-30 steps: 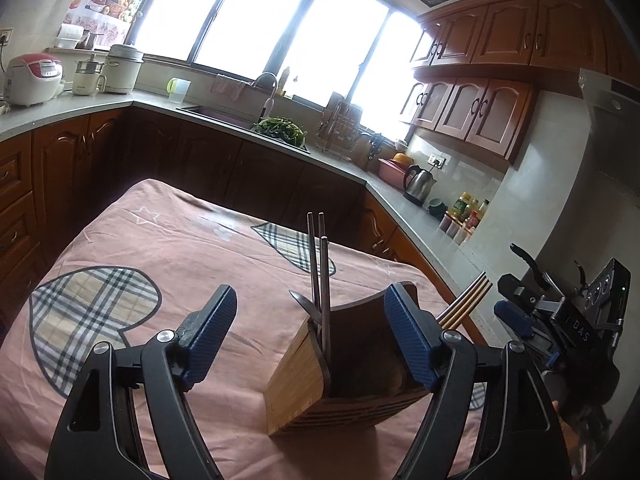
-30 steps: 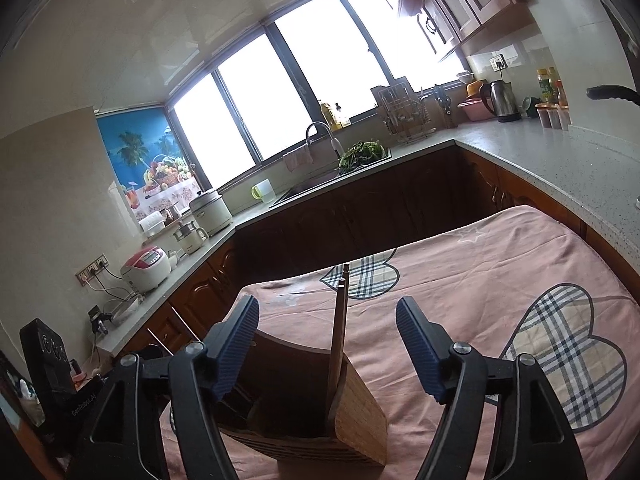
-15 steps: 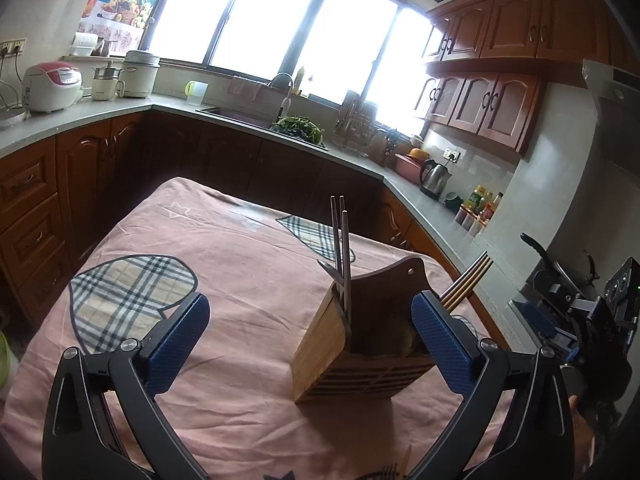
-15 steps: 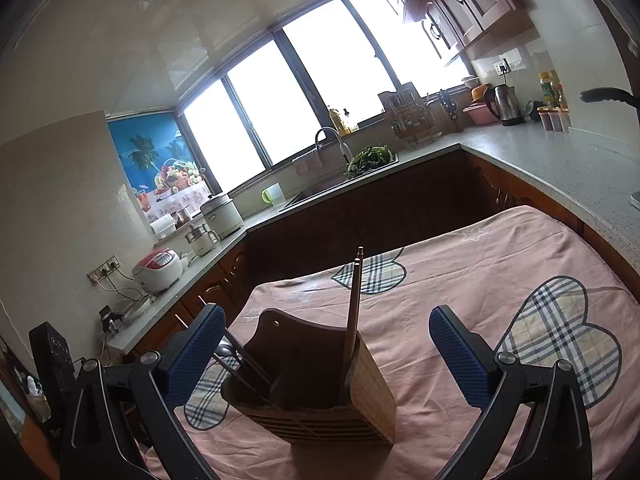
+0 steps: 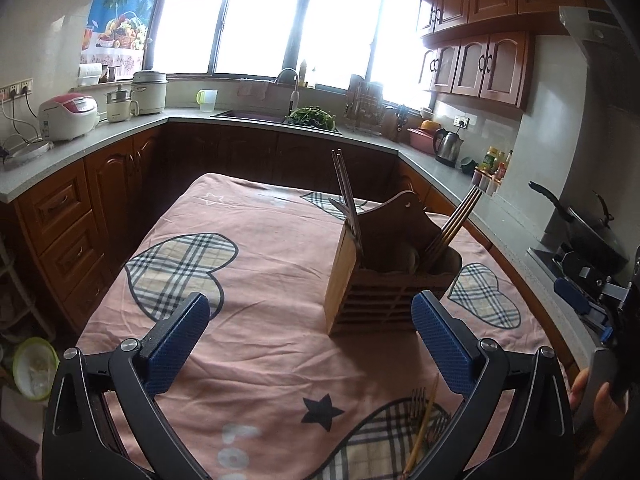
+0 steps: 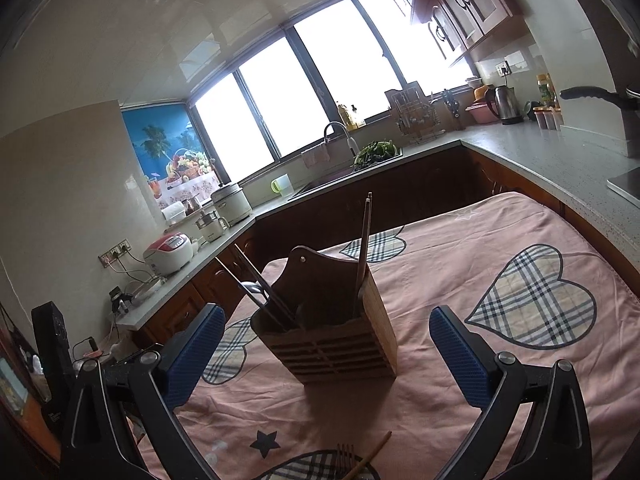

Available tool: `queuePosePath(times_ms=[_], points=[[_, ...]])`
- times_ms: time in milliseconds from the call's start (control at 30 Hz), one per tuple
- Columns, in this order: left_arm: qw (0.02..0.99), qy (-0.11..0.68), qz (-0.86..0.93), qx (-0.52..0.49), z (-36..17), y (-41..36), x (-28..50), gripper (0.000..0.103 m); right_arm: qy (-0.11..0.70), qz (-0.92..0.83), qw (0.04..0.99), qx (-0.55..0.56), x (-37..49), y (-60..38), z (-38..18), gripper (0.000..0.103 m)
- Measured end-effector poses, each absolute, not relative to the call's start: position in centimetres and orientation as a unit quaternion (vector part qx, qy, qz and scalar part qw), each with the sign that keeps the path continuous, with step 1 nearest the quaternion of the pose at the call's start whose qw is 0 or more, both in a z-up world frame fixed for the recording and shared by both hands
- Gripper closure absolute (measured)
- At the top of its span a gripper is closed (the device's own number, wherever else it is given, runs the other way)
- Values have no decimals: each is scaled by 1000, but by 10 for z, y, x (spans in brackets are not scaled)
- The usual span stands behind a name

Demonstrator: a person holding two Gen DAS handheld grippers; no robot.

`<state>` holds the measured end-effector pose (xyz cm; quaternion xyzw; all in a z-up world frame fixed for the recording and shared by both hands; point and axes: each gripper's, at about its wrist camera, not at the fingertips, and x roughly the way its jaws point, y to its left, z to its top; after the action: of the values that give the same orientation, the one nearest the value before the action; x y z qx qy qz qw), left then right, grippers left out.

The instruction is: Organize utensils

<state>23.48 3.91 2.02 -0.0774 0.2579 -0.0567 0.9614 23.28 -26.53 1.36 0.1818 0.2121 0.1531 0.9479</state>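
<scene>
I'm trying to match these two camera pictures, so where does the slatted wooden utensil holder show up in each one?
Left wrist view: slatted wooden utensil holder stands right of centre, on the pink cloth beyond the open left gripper.
Right wrist view: it stands at centre, between the open right gripper's fingers but farther off.
Shared landmark: black star print on the cloth nearby.

Both grippers sit farther back from the holder than 1.0 s ago, when it stood between their pads. Left gripper: jaws spread wider, holder now ahead of the right pad. Right gripper: jaws wider too, holder clear of both pads. A fork and a chopstick now show on the cloth at the near edge.
</scene>
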Motion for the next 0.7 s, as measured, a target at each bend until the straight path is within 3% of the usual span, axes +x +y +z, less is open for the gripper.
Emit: queuePosePath(times_ms=[700], points=[[964,263,-14,-47,9,47,129,0,192,143,964,114,115,-253,14,0]])
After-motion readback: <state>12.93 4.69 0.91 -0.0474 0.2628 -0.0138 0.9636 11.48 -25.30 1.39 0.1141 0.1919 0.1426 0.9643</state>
